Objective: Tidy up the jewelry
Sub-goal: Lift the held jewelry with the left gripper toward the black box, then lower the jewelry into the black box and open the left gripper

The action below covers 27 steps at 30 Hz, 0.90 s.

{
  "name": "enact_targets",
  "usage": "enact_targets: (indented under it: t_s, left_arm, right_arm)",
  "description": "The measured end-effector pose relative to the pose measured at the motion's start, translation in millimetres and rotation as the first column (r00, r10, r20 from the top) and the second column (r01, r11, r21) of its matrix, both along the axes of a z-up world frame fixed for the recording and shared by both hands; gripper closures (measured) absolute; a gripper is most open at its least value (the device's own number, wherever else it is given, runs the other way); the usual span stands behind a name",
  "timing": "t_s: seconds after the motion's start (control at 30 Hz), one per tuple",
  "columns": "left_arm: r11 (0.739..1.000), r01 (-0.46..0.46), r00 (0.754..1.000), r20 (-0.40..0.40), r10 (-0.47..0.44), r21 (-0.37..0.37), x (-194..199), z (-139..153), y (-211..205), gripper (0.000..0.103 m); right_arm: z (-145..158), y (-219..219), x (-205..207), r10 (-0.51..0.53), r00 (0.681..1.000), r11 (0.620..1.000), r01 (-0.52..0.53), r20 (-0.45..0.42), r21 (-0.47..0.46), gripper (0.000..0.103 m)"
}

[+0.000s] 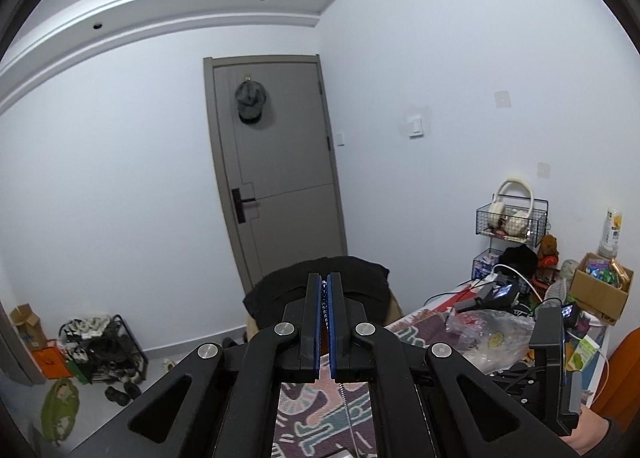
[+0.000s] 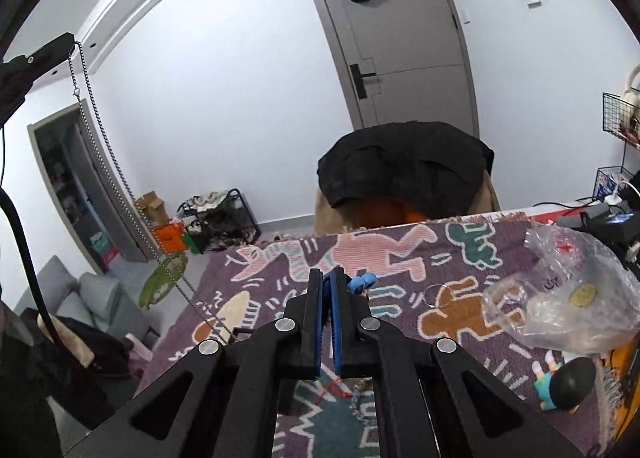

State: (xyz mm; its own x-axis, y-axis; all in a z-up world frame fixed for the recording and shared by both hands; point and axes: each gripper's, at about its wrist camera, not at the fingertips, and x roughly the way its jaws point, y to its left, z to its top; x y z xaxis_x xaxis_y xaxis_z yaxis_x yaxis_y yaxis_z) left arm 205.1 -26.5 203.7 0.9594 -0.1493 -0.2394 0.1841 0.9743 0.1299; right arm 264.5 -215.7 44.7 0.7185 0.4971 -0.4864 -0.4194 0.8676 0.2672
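Observation:
My left gripper is shut on a silver chain necklace and held high; the chain hangs below it over the patterned cloth. In the right wrist view the left gripper sits at the upper left, and the chain runs from it down to the cloth. My right gripper is shut on a small blue figure charm just above the cloth. A thin silver ring lies on the cloth to its right. A red cord and metal chain lie under the right gripper.
A crumpled clear plastic bag lies at the right of the cloth. A toy figure lies at the front right. A chair draped in black cloth stands behind the table. Wire baskets, cables and a cardboard box crowd the right.

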Motion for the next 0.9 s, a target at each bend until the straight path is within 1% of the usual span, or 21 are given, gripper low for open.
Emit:
enact_targets:
  t_s: [0.07, 0.2, 0.5, 0.67, 0.9]
  left_arm:
    - [1.000, -0.008, 1.000, -0.003, 0.008, 0.001, 0, -1, 4, 0.101]
    - [1.000, -0.020, 0.999, -0.029, 0.020, -0.011, 5, -14, 12, 0.101]
    - [0.997, -0.033, 0.987, -0.160, 0.022, -0.069, 27, -74, 40, 0.101]
    - [0.991, -0.036, 0.974, -0.227, 0.005, -0.132, 35, -107, 56, 0.101]
    - [0.984, -0.034, 0.954, -0.300, -0.021, -0.176, 44, -145, 64, 0.101]
  right_arm:
    - [-1, 5, 0, 0.009, 1.000, 1.000, -0.009, -0.001, -0.001, 0.098]
    - [-7, 17, 2, 0.027, 1.000, 1.000, -0.027, -0.014, -0.007, 0.098]
    - [-28, 42, 7, 0.066, 0.996, 0.997, -0.067, -0.059, -0.022, 0.098]
    - [-37, 58, 10, 0.083, 0.993, 0.996, -0.086, -0.079, -0.035, 0.098]
    - [-49, 76, 14, 0.092, 0.991, 0.993, -0.098, -0.098, -0.059, 0.098]
